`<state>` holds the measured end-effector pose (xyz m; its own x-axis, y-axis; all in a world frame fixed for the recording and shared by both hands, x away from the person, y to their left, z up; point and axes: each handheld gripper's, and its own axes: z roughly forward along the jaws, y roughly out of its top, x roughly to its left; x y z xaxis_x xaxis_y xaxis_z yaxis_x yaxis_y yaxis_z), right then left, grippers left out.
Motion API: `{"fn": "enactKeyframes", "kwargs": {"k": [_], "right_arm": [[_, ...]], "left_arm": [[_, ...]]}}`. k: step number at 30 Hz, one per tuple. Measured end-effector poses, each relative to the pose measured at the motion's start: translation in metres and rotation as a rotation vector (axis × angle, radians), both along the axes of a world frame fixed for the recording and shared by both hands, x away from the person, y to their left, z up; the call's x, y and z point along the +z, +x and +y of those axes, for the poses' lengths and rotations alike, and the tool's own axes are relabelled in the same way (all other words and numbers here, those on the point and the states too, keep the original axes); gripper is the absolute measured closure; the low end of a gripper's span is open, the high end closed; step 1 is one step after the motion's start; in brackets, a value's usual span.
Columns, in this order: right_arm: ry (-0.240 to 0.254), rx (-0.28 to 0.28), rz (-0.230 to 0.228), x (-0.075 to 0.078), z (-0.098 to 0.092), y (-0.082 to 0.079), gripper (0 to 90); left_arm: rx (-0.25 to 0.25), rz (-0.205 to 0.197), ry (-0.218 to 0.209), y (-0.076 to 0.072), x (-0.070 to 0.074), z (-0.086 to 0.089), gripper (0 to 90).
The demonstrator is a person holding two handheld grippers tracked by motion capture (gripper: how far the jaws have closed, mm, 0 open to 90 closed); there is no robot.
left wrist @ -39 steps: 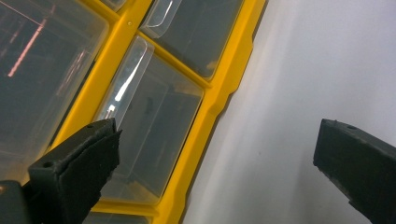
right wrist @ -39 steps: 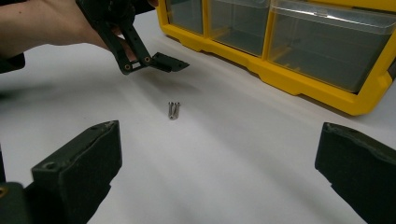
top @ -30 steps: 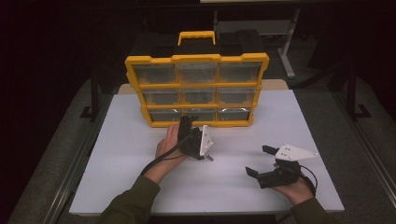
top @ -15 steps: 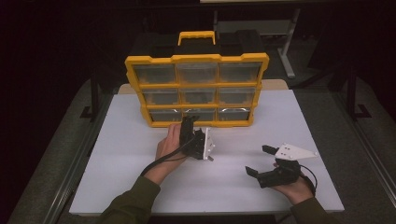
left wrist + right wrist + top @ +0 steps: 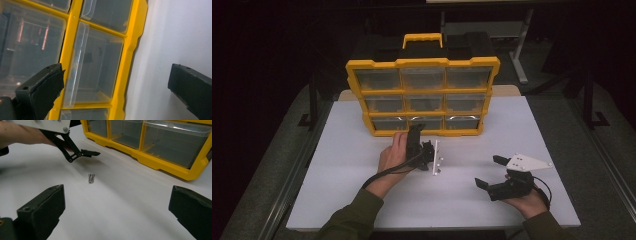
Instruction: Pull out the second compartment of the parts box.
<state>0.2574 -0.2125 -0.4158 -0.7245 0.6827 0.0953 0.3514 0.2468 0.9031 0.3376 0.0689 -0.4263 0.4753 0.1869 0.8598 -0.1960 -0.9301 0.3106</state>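
Two black grippers, left (image 5: 417,131) and right (image 5: 490,172), both spread; two small metal screws (image 5: 91,178); one yellow plastic cabinet (image 5: 422,95) with nine clear drawers.

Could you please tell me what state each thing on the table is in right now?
Yellow drawer organizer: upright, all clear drawers shut.
Left gripper: open, turned on its side, jaws at the bottom middle drawer.
Right gripper: open, holding nothing.
Screws: lying loose on the white table.

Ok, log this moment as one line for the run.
left gripper: open, at organizer bottom row | right gripper: open, empty, over table | screws: loose on table
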Motion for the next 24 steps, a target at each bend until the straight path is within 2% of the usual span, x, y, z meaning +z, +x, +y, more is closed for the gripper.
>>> {"fn": "enactKeyframes", "kwargs": {"k": [2, 3, 4, 5, 12, 17, 24], "right_arm": [[-0.001, 0.0, 0.0, -0.0001, -0.0001, -0.0002, 0.0], [-0.001, 0.002, -0.001, -0.0003, -0.0003, -0.0003, 0.0], [-0.001, 0.002, -0.001, -0.0003, -0.0003, -0.0003, 0.0], [-0.002, 0.002, 0.001, -0.0001, -0.0011, -0.002, 0.0], [-0.006, 0.007, -0.002, 0.0, -0.0014, -0.0025, 0.0], [-0.004, 0.007, -0.011, 0.0004, -0.0018, -0.0024, 0.0], [-0.009, 0.015, -0.004, -0.0003, -0.0006, -0.0019, 0.0]], "left_arm": [[-0.002, -0.017, 0.018, -0.0008, -0.001, -0.0014, 0.1], [0.003, -0.025, 0.04, -0.0013, -0.0006, -0.0019, 0.1], [0.003, -0.025, 0.04, -0.0013, -0.0006, -0.0019, 0.1], [0.003, -0.039, 0.066, -0.0023, -0.0017, -0.0034, 0.1], [0.009, -0.056, 0.089, -0.0027, -0.0035, -0.0048, 0.1], [0.016, -0.098, 0.126, -0.0041, -0.0051, -0.0055, 0.1], [0.021, -0.089, 0.116, -0.0036, -0.0043, -0.0054, 0.1]]}}
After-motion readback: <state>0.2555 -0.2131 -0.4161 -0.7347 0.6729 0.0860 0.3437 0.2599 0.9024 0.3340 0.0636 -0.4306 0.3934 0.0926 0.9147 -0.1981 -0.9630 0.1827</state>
